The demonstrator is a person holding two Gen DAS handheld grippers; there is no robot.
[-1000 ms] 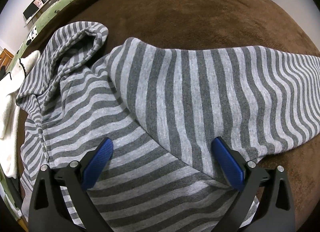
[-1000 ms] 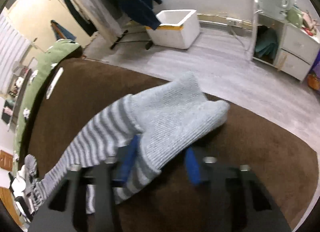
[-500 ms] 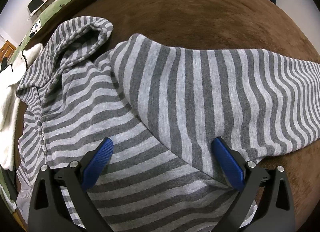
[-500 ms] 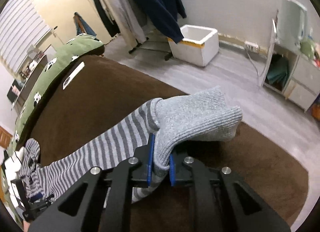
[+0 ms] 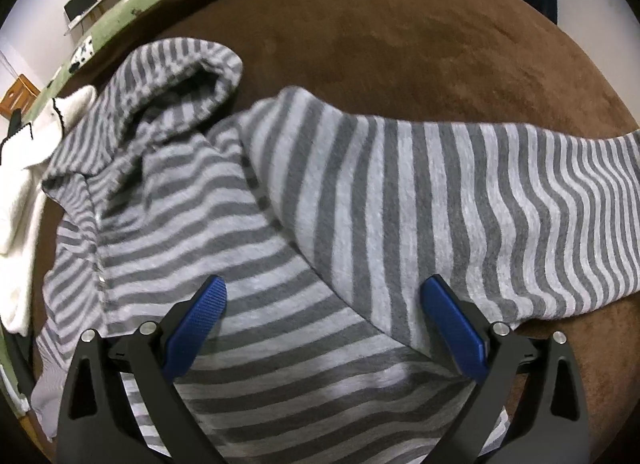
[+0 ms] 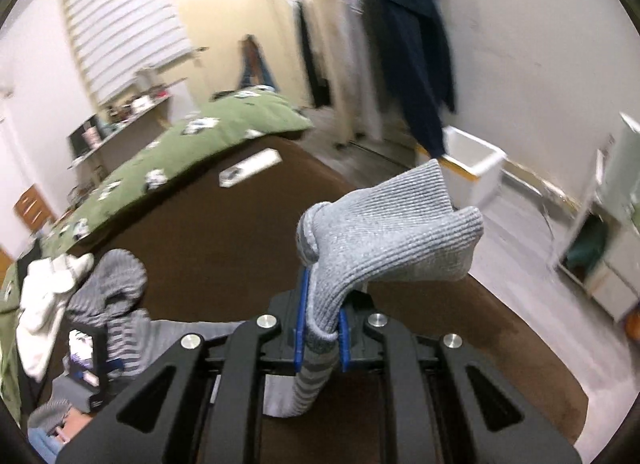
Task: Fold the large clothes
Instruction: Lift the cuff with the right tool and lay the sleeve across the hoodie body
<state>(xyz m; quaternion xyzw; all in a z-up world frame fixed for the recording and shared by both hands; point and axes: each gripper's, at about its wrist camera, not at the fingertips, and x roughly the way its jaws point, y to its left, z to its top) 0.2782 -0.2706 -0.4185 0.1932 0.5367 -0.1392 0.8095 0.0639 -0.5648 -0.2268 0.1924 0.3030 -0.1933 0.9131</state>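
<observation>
Grey-striped knit covers most of the left wrist view: the hooded sweater point(image 5: 248, 232) lies spread on the brown blanket point(image 5: 380, 43), hood point(image 5: 188, 75) at ten o'clock and one sleeve point(image 5: 480, 215) running out toward three o'clock. The left gripper point(image 5: 320, 316) hovers over the sweater's body with its blue fingers point(image 5: 196, 324) wide apart, grasping nothing. In the right wrist view the right gripper point(image 6: 321, 328) is clenched on the sleeve's plain grey ribbed cuff point(image 6: 396, 240), which stands up above the jaws toward one o'clock. A white garment point(image 5: 20, 191) lies at nine o'clock, touching the sweater's edge.
</observation>
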